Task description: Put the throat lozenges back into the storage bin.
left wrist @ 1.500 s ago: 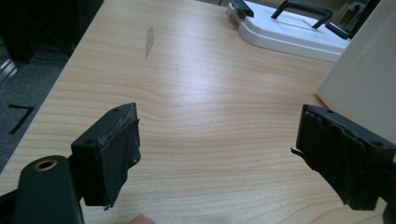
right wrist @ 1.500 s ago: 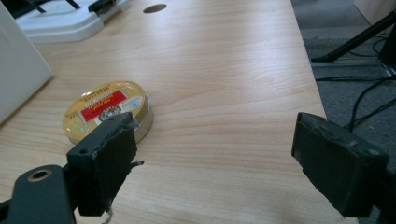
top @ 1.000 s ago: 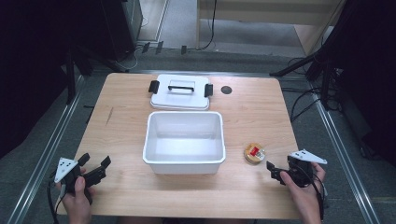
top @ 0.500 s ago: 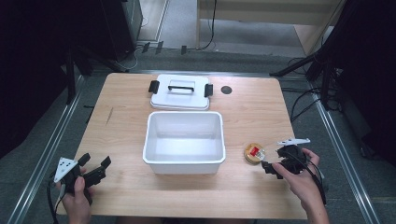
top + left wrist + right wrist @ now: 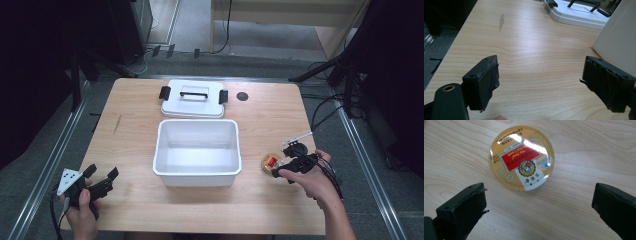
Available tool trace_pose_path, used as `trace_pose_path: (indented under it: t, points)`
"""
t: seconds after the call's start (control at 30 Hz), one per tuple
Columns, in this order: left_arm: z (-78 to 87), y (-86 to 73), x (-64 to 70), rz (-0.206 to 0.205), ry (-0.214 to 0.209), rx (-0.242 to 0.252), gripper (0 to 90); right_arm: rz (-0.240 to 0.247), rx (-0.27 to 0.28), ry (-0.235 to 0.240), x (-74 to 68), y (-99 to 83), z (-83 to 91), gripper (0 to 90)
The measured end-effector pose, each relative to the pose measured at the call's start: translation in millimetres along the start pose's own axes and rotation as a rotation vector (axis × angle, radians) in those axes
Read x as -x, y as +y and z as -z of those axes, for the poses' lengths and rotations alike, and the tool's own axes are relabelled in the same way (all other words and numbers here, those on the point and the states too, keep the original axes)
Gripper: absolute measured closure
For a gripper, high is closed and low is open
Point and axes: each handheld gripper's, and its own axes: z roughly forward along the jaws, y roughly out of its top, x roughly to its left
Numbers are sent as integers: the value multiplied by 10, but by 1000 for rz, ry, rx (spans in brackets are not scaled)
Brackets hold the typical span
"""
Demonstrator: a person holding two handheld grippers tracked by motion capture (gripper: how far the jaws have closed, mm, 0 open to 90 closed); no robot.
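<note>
- Near the desk's right edge lay the tin (image 5: 522, 158), flat, label up, just right of the empty bin (image 5: 197, 150).
- Right gripper (image 5: 536, 210) hung over it, jaws wide apart, tin not yet between them and untouched.
- Left gripper (image 5: 95, 180) waited at the desk's near-left corner, jaws apart, empty.
- Lid (image 5: 193, 98) lay off behind the bin.
- Grasping seemed next; nothing was binned yet.

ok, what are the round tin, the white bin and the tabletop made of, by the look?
Round tin: probably metal, glossy printed lid with bright glare.
White bin: seems moulded plastic, smooth, matte, rolled rim.
Tabletop: pale wood or wood-look laminate, visible grain, soft sheen.
</note>
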Motion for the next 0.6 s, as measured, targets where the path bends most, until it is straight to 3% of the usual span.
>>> trace_pose_path:
  t: [0.1,0.3,0.4,0.6]
  points:
    - [0,1,-7,7,-1,1,145,-6,-28,-15,-54,98,-33,0]
    - [-5,4,-10,9,0,1,145,-21,-90,17,-135,262,-117,0]
    - [-5,4,-12,11,0,0,145,-22,-105,12,-156,301,-155,0]
    - [-10,5,-11,12,0,0,145,-49,-164,-53,-192,424,-319,37]
